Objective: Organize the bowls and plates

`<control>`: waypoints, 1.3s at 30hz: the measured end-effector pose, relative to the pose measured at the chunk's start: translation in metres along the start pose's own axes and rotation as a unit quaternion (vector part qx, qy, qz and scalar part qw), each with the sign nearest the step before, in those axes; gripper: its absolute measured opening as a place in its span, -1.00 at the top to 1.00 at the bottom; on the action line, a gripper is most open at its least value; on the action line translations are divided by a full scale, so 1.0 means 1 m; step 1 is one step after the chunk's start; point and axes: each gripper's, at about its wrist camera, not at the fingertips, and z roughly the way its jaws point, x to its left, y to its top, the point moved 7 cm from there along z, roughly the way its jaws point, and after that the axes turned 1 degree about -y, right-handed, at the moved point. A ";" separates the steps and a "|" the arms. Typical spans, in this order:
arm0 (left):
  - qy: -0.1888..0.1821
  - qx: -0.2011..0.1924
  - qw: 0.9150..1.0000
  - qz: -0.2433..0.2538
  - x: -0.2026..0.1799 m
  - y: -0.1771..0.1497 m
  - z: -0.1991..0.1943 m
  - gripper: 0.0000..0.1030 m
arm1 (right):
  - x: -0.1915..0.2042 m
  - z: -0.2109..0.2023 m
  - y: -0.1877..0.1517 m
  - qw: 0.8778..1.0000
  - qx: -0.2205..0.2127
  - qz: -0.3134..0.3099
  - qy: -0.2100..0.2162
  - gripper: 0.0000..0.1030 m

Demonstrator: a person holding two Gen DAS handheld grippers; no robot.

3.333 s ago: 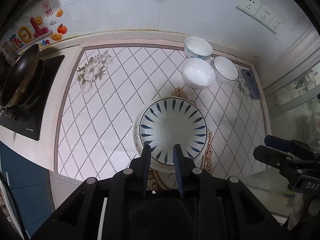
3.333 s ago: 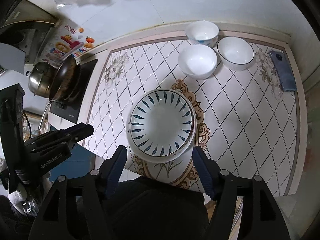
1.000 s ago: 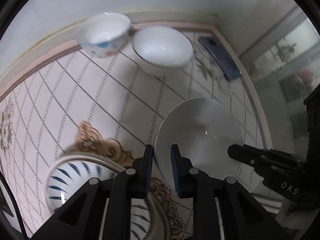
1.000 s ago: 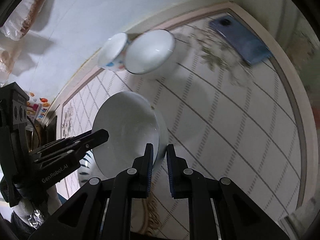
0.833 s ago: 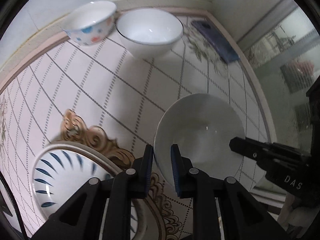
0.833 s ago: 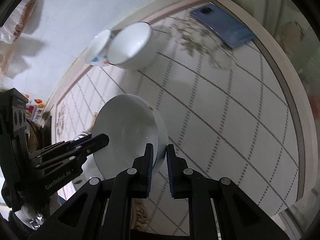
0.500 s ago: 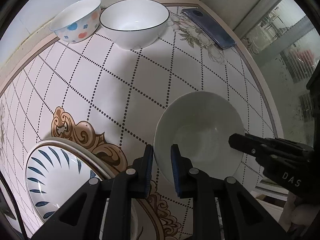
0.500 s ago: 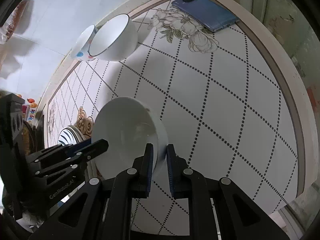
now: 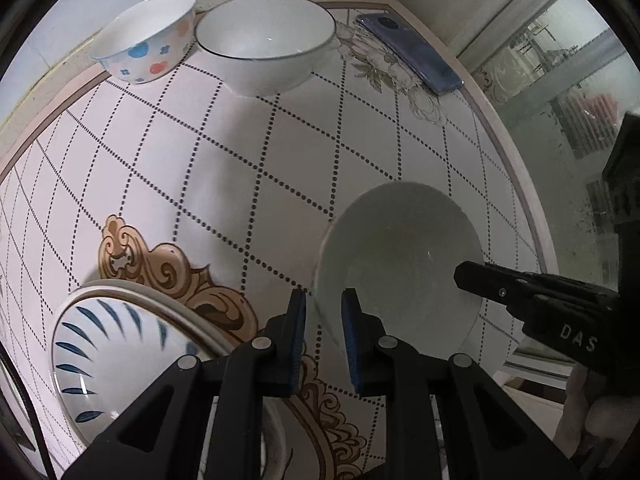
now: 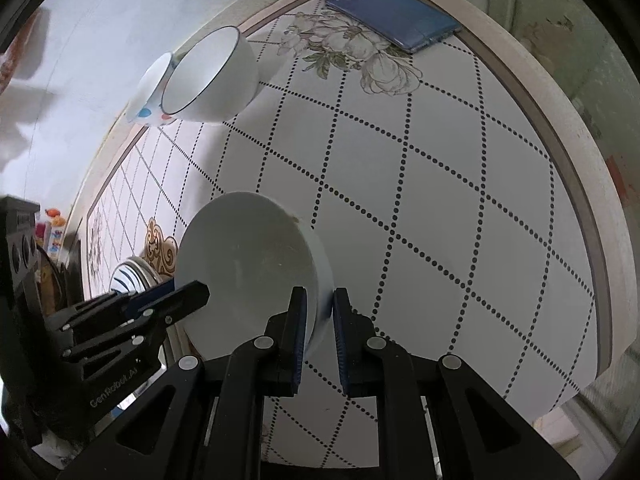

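Observation:
A plain white bowl point(image 9: 400, 256) is held between both grippers above the patterned counter mat. My left gripper point(image 9: 323, 304) is shut on its left rim. My right gripper point(image 10: 320, 300) is shut on its right rim, and the bowl point(image 10: 244, 264) shows tilted in the right wrist view. A blue-striped plate point(image 9: 116, 352) on a stack sits at the lower left. A blue-rimmed white bowl point(image 9: 264, 40) and a dotted bowl point(image 9: 148, 40) stand at the back by the wall.
A blue phone point(image 9: 412, 60) lies at the back right corner of the mat point(image 9: 240, 152). The counter edge point(image 10: 592, 200) runs along the right. A stove with a pan point(image 10: 60, 264) is far left.
Both grippers have closed on the plain white bowl and carried it from beside the other bowls toward the front right of the mat. The camera has moved nearer the counter.

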 end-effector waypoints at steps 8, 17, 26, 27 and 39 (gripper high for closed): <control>-0.056 -0.057 0.995 -0.054 0.034 0.028 -0.073 0.57 | 0.018 -0.047 0.008 0.999 -0.018 0.039 0.020 0.29; -0.015 -0.073 0.990 -0.118 0.077 0.100 -0.070 0.56 | 0.077 -0.070 0.084 0.995 -0.058 0.005 0.076 -0.07; -0.017 -0.037 0.979 -0.201 0.103 0.150 -0.011 0.56 | 0.095 -0.002 0.183 0.997 -0.028 -0.030 0.068 -0.07; -0.021 -0.032 0.977 -0.209 0.104 0.153 -0.004 0.56 | 0.094 0.005 0.188 0.997 -0.024 -0.033 0.067 -0.07; 0.032 -0.046 0.982 -0.182 0.094 0.165 0.015 0.73 | 0.083 0.054 0.217 0.996 -0.007 -0.064 0.057 0.78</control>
